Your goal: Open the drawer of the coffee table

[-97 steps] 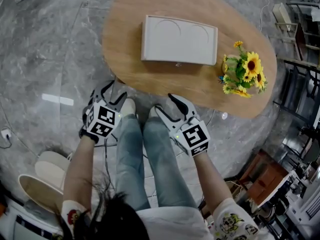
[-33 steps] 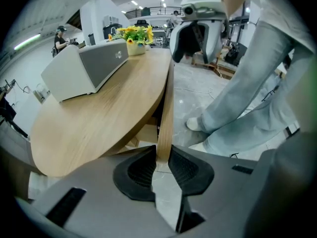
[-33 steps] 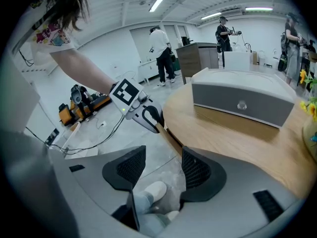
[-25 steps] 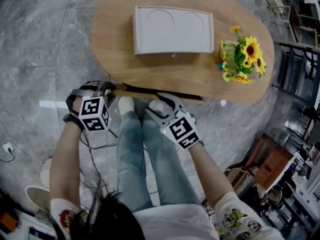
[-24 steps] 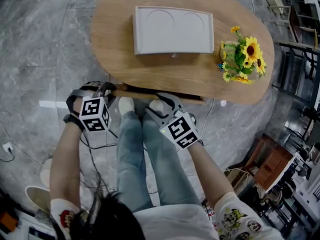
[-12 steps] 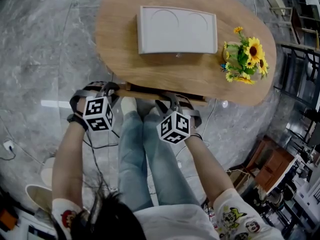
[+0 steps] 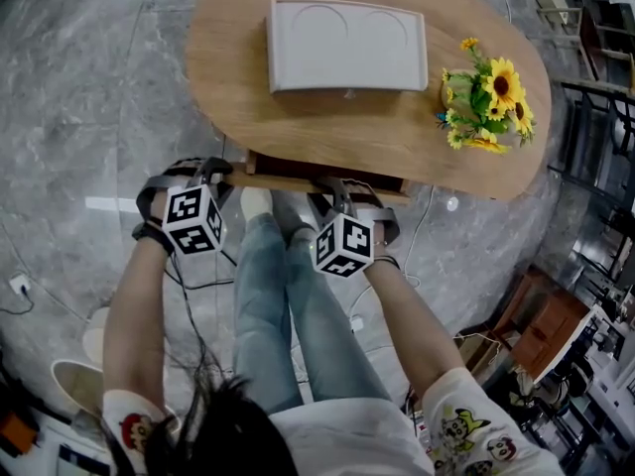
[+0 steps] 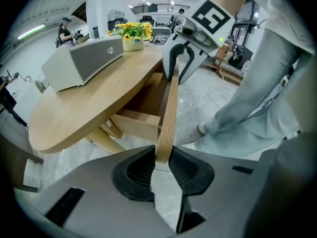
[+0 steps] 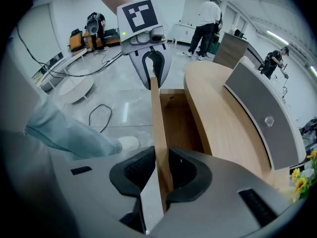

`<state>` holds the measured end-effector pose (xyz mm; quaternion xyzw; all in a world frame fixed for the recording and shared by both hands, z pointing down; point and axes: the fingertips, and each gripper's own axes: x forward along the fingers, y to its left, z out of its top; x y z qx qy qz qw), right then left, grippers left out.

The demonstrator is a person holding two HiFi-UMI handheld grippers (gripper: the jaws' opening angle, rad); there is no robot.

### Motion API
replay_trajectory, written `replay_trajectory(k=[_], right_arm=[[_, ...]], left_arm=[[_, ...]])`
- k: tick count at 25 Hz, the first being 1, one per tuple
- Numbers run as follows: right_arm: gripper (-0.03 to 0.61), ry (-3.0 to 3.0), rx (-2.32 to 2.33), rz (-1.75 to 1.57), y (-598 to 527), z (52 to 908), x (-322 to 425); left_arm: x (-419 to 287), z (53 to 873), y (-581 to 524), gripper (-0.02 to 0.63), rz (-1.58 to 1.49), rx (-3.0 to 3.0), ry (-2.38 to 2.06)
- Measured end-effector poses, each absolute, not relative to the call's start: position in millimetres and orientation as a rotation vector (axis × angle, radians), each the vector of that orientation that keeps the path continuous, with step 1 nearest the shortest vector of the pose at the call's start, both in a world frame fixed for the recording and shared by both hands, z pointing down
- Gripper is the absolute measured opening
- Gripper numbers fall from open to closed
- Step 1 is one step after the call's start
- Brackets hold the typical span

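Wood, pale and oval: in the head view the table [image 7: 298, 127] lies across a grey stone floor [image 7: 89, 87], with a white box [image 7: 347, 33] and flowers [image 7: 486, 102] on top. The drawer [image 7: 327, 175] shows as a dark strip under the near edge, a little way out. The left gripper [image 7: 195, 170] sits at its left end, the right gripper [image 7: 349, 194] toward its right. A second ago the right gripper lay slanted and off the drawer, jaws wide. Now it has rolled square and dropped onto the front edge.

Left gripper view: the drawer front [image 8: 167, 118] runs edge-on away from the camera, its near end clamped between both pads. The right gripper [image 8: 179, 63] straddles the far end.

Right gripper view: the jaws are closing on the drawer front [image 9: 157, 118], with pads already against both faces. Beside it the drawer [image 9: 178, 123] stands partly open under the tabletop.

With both ends held, I judge an even pull is now possible. The drawer is barely open.
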<state>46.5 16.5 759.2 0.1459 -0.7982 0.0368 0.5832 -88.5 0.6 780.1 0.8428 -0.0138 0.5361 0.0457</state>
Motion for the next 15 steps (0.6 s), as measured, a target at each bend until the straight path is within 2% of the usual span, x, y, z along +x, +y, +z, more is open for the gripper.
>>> replay_trajectory(k=[15], right_arm=[[0.071,-1.861,0.295,0.098,51.3,759.1,47.8]], left_arm=[[-88.2,780.1,35.9,0.078,1.658,2.522,-0.171]])
